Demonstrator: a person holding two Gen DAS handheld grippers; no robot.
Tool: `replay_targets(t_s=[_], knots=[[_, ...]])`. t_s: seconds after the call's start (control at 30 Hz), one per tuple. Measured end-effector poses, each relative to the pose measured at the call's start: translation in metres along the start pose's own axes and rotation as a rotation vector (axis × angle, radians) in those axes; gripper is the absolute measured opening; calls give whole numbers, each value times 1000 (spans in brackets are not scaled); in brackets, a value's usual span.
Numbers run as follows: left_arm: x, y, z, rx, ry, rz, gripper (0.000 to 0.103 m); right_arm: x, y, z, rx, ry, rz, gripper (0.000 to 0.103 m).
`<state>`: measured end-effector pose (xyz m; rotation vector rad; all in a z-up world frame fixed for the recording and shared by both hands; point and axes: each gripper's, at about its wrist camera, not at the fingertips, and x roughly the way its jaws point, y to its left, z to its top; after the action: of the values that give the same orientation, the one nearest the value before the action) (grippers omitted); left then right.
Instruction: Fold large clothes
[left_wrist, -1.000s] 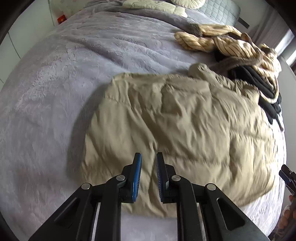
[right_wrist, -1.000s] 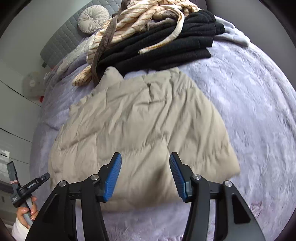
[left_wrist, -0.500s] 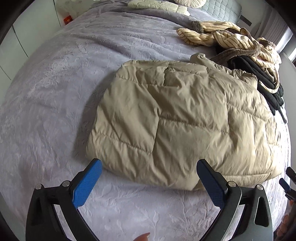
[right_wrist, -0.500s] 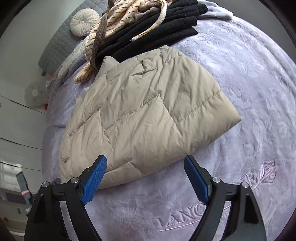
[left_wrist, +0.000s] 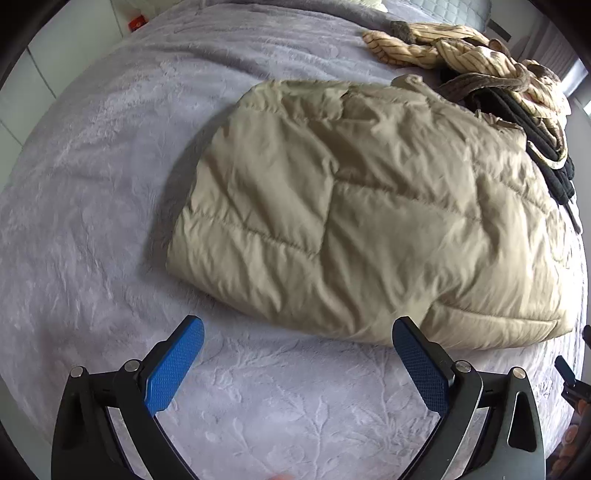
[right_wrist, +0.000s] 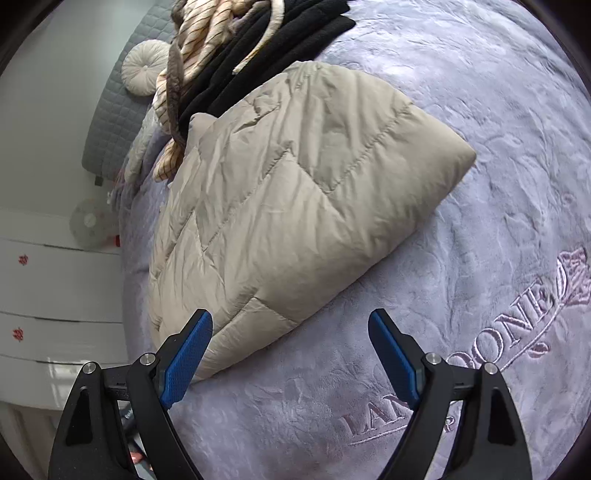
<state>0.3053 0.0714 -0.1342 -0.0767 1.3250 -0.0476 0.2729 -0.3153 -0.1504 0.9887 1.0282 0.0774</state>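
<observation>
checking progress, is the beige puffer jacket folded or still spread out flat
Folded. The beige puffer jacket lies as a compact doubled bundle on the grey blanket, with a rounded fold edge and no sleeves showing.

- The purple bed blanket (right_wrist: 480, 155) has big stitched letters (right_wrist: 461, 362) near the bottom right of the right wrist view. A black finger of the gripper hides the middle letters. The parts that show read "LA" and then "OONE".
- A stitched rose (right_wrist: 574, 277) sits at the end of the letters.
- The white drawers (right_wrist: 55, 280) have two small red marks (right_wrist: 23, 259). They are too small to read.
- The left wrist view shows no words.
</observation>
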Motion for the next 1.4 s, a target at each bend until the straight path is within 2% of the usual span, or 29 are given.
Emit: replay_targets(t_s=[0.07, 0.13, 0.3, 0.4, 0.43, 0.6, 0.77, 0.9, 0.97, 1.0, 1.03, 1.07, 1.1, 1.13, 1.23, 1.4], knots=[[7, 8, -3, -30, 23, -22, 102, 1, -7, 0, 30, 2, 12, 88], [14, 16, -6, -70, 48, -82, 102, 4, -15, 1, 63, 6, 25, 88], [30, 44, -8, -260, 70, -321, 102, 15, -32, 3, 141, 37, 76, 88], [47, 58, -4, -343, 81, -460, 102, 28, -44, 7, 202, 52, 128, 88], [53, 61, -2, -360, 85, -486, 102, 32, -47, 9, 220, 54, 151, 88], [78, 69, 5, -410, 61, -563, 102, 56, -56, 16, 267, 80, 243, 88], [87, 62, 15, -471, -9, -642, 102, 78, -56, 26, 276, 81, 339, 89], [101, 50, 22, -566, -28, -664, 102, 96, -55, 33, 304, 53, 398, 89], [106, 45, 26, -617, -36, -630, 101, 100, -53, 35, 320, 46, 407, 89], [106, 43, 27, -624, -43, -621, 96, 100, -53, 36, 329, 42, 410, 89], [105, 41, 29, -621, -50, -625, 69, 100, -52, 36, 335, 43, 415, 89], [104, 39, 32, -616, -51, -660, 41, 99, -52, 36, 344, 51, 415, 88], [101, 38, 34, -620, -55, -678, 34, 99, -52, 36, 354, 59, 412, 78], [95, 36, 35, -611, -71, -678, 24, 99, -53, 36, 374, 72, 411, 53], [73, 25, 41, -545, -116, -662, 19, 96, -55, 36, 416, 90, 448, 30], [35, 30, 29, -524, -169, -684, 18, 75, -45, 38, 358, 110, 521, 25]])
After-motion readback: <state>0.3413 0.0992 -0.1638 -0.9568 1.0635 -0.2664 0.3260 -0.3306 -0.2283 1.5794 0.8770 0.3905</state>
